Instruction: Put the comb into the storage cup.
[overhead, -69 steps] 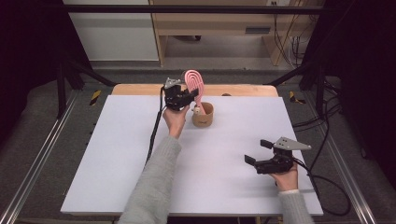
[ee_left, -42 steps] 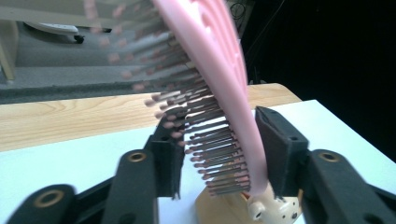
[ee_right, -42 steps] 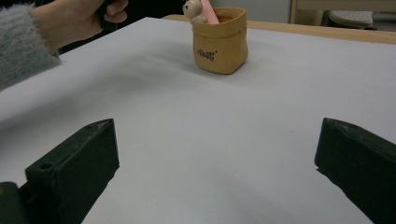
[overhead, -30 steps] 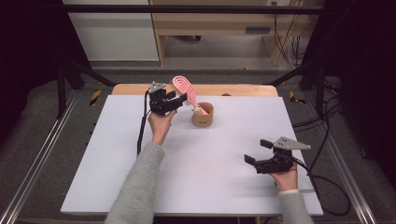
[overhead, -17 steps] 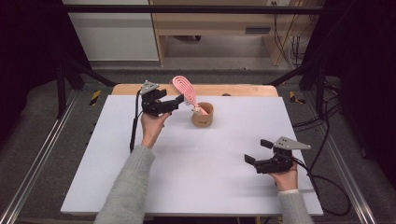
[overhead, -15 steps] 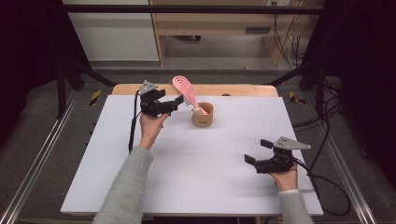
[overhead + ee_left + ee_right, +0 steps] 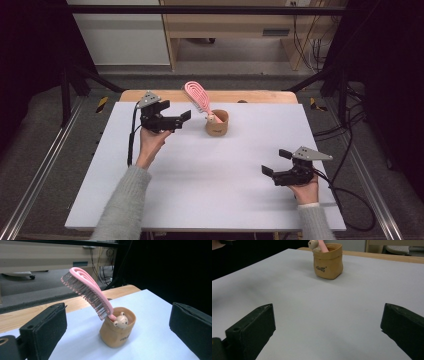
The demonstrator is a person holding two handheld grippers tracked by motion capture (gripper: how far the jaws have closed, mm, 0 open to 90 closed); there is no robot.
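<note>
Pink brush standing handle-down in tan cup near far edge of tabletop, leaning left. Left gripper just left of cup, fingers just opened wide, nothing between. Right gripper near front right, fingers apart, empty.

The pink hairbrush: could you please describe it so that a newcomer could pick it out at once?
Look to the far middle of the white table, where a small tan cup stands. The pink hairbrush stands handle-down in it, leaning left, its bristled head well above the rim, beside a small bear figure.
</note>
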